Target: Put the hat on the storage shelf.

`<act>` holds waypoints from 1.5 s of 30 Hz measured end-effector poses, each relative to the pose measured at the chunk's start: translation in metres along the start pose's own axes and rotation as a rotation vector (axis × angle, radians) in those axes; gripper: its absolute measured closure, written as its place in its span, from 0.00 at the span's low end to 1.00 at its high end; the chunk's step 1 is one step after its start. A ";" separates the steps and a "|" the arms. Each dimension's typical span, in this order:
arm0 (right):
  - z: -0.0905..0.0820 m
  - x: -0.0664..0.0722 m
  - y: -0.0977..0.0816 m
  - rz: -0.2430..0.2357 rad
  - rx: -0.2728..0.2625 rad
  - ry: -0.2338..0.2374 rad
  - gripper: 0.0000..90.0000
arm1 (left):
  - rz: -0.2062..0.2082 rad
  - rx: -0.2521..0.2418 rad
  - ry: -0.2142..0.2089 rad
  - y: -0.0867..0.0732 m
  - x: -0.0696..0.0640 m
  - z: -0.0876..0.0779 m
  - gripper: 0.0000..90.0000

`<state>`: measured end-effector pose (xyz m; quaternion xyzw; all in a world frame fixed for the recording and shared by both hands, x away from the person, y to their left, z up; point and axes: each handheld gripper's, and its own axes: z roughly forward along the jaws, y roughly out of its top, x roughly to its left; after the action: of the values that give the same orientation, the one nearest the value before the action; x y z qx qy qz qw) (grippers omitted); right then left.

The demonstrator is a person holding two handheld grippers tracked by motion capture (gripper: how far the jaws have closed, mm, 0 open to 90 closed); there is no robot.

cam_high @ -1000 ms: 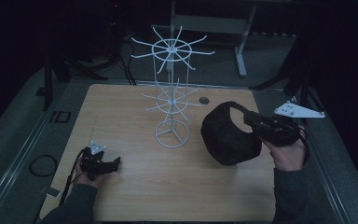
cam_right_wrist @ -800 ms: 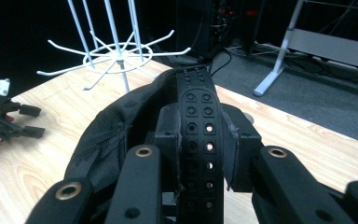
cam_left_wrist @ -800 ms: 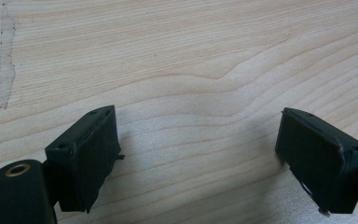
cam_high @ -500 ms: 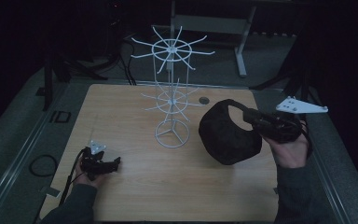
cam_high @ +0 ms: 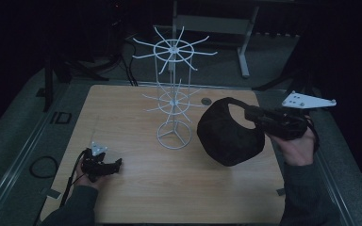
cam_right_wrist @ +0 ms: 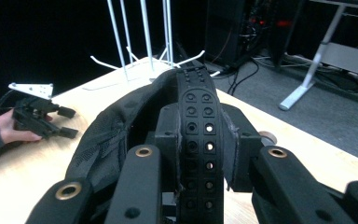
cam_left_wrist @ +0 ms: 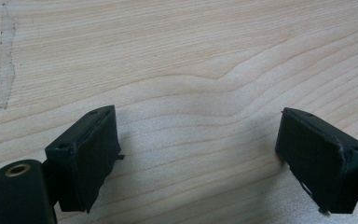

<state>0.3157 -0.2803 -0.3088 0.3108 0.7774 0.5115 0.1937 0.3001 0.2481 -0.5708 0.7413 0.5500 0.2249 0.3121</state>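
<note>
One black cap (cam_high: 228, 133) hung above the right side of the table (cam_high: 136, 188), just right of the one white wire rack (cam_high: 173, 101). The right gripper (cam_high: 254, 114) held it, jaws clamped on the cap's perforated back strap (cam_right_wrist: 199, 135). The left gripper (cam_high: 115, 165) sat at the near left, jaws spread over bare wood with nothing between them. The table was pale wood, one small round disc (cam_high: 206, 101) at its far edge. The room around was dark, with a grey desk frame (cam_high: 245, 42) behind.
</note>
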 end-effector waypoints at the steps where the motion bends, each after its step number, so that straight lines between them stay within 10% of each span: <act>1: 0.000 0.000 0.001 0.000 0.001 0.003 0.79 | 0.000 0.000 0.000 0.000 0.000 0.000 0.15; 45: -0.007 0.002 0.040 -0.073 -0.033 0.252 0.79 | -0.001 -0.001 0.000 0.000 0.000 0.000 0.15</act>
<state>0.3213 -0.2728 -0.2694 0.2122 0.7978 0.5518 0.1183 0.3001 0.2480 -0.5708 0.7410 0.5502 0.2249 0.3126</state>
